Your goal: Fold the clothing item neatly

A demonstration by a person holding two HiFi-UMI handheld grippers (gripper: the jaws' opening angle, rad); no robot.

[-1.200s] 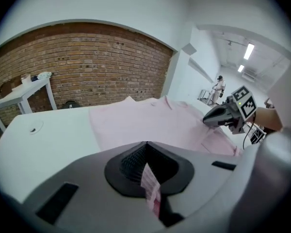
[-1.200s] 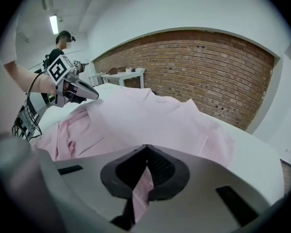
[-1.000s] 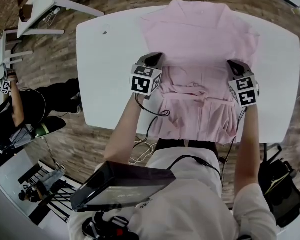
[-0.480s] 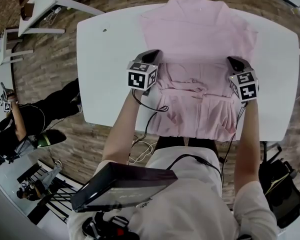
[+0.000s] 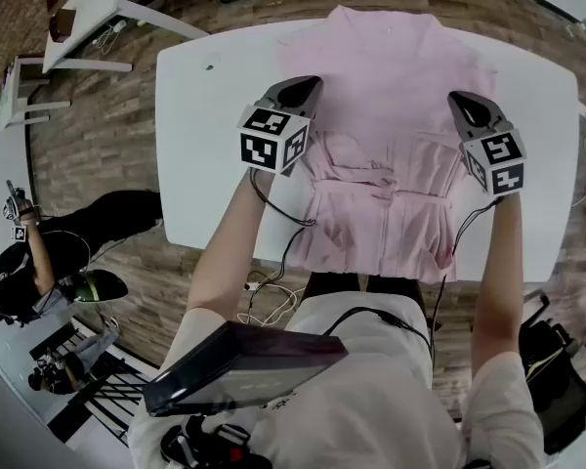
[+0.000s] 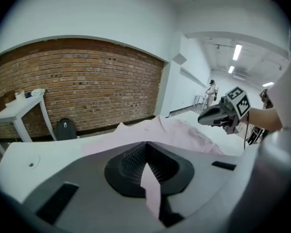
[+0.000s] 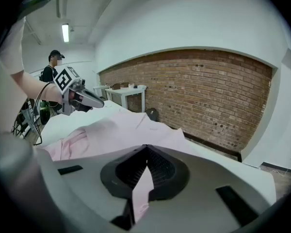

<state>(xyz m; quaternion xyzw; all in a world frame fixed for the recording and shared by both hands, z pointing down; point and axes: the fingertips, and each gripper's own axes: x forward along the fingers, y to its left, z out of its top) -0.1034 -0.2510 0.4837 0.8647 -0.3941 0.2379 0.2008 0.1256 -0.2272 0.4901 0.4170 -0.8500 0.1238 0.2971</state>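
Pink shirt [image 5: 391,76] fold, barely started
It's spread on the tabletop [image 5: 210,164]; left gripper [image 5: 311,84] at its 9 o'clock and right gripper [image 5: 456,100] at 3 both pinch fabric, near end bunched, all folding left.

Head view overhead — gripper views along table [image 5: 195,145]

We look down on a white table [image 5: 200,174] bearing a pink garment [image 5: 391,86], its collar towards the far edge and its hem hanging over the near edge. The left gripper [image 5: 311,84] and right gripper [image 5: 457,100] meet its two side edges; cloth lies bunched between them.
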